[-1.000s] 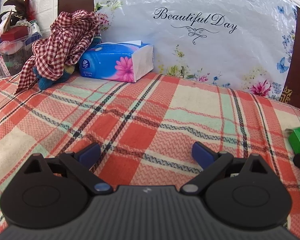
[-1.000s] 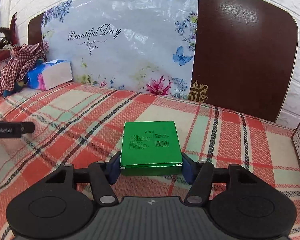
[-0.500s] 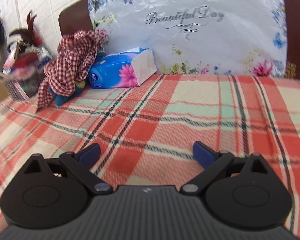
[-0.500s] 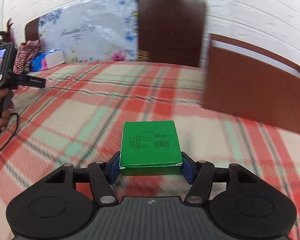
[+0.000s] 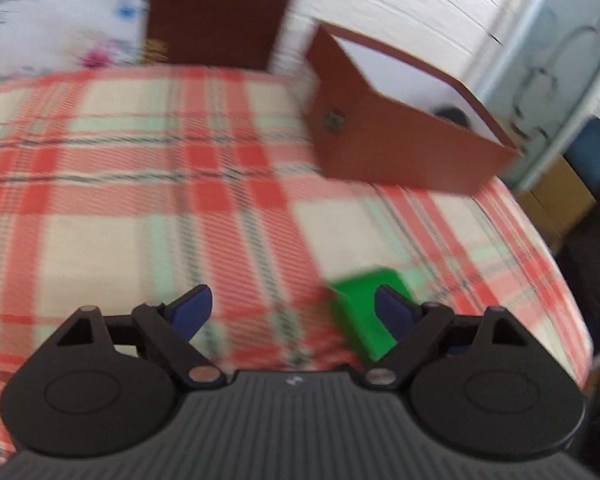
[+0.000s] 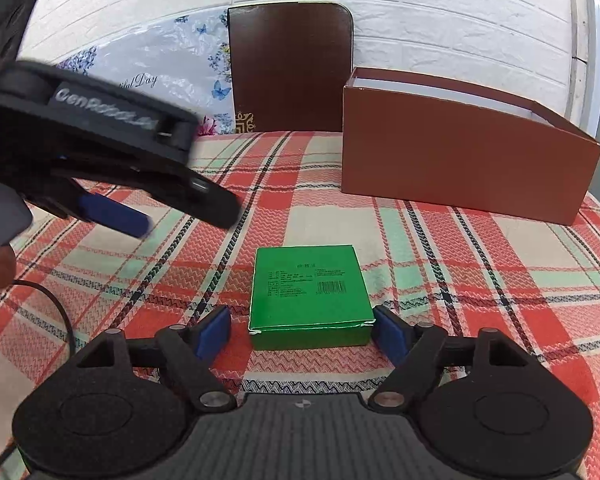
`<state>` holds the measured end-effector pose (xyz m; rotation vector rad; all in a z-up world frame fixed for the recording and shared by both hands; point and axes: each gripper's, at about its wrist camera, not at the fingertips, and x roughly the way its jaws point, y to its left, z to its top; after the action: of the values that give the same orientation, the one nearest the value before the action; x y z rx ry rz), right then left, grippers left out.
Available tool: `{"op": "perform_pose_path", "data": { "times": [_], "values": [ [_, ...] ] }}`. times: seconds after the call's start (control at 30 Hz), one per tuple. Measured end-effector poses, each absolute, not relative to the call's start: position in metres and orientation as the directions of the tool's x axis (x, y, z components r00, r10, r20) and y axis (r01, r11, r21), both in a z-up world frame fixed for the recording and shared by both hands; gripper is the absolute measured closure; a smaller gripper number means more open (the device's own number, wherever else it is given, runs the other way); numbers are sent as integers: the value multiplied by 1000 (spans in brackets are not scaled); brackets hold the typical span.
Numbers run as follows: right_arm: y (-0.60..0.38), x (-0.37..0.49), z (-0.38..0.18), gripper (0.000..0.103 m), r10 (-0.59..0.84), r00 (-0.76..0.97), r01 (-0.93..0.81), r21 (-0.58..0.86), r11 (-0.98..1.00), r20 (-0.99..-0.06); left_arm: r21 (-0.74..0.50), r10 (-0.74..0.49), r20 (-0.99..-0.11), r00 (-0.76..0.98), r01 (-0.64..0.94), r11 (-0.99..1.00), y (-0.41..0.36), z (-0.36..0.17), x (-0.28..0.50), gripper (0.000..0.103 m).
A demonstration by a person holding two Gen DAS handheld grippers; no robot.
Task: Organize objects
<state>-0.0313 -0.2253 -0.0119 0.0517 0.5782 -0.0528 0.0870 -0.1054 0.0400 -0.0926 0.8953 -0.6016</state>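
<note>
A flat green box (image 6: 310, 294) lies on the plaid bed cover, between the spread blue pads of my right gripper (image 6: 302, 330), which is open and not touching it. The same green box (image 5: 364, 308) shows blurred in the left wrist view, partly behind my left gripper's right pad. My left gripper (image 5: 296, 308) is open and empty; it also shows in the right wrist view (image 6: 112, 212), hovering up left of the box. An open brown cardboard box (image 6: 460, 164) stands on the bed beyond the green box, also in the left wrist view (image 5: 400, 136).
The plaid bed cover (image 6: 440, 240) spans both views. A dark brown headboard (image 6: 292, 72) and a flowered plastic-wrapped panel (image 6: 160, 68) stand against the white brick wall. The bed's right edge (image 5: 560, 280) drops off toward a blue item and a carton.
My right gripper has opened and let the green box rest on the cover near the brown box. My left gripper has swung right, from the tissue pack side toward the green box.
</note>
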Motion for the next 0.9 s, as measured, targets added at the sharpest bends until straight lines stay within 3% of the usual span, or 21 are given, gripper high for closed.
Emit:
{"op": "perform_pose_path", "data": {
  "times": [0.1, 0.13, 0.17, 0.2, 0.23, 0.33, 0.67, 0.77, 0.83, 0.9],
  "values": [
    [-228, -32, -13, 28, -24, 838, 65, 57, 996, -546, -386, -571, -738, 361, 468, 795, -129, 26, 85, 15],
    [-228, -31, -13, 32, -24, 836, 66, 56, 996, -548, -395, -569, -752, 332, 465, 793, -135, 19, 85, 22],
    [-227, -31, -14, 43, -33, 838, 71, 49, 996, -545, -369, -554, -756, 350, 471, 801, -139, 14, 82, 24],
    [-227, -31, -14, 43, -32, 839, 70, 50, 996, -543, -338, -554, -739, 383, 500, 797, -143, 14, 75, 30],
    [-228, -31, -14, 44, -26, 840, 67, 57, 996, -542, -346, -576, -726, 376, 524, 778, -145, 15, 74, 47],
    [-236, -35, -10, 44, -14, 860, 78, 105, 991, -510, -429, -618, -710, 337, 489, 759, -142, 23, 82, 53],
    [-277, 3, 56, 44, -122, 975, 138, 73, 988, -186, -331, -690, -550, 470, 636, 697, -194, 122, 127, 52],
    [-301, 43, 66, 43, -154, 978, 167, 89, 982, -143, -283, -673, -530, 516, 641, 714, -224, 141, 160, 50],
    [-314, 79, 66, 41, -172, 974, 183, 61, 981, -147, -193, -623, -533, 573, 634, 749, -245, 144, 180, 40],
    [-325, 120, 56, 30, -205, 959, 208, -8, 978, -198, -59, -503, -529, 683, 562, 825, -268, 137, 198, 32]
  ]
}}
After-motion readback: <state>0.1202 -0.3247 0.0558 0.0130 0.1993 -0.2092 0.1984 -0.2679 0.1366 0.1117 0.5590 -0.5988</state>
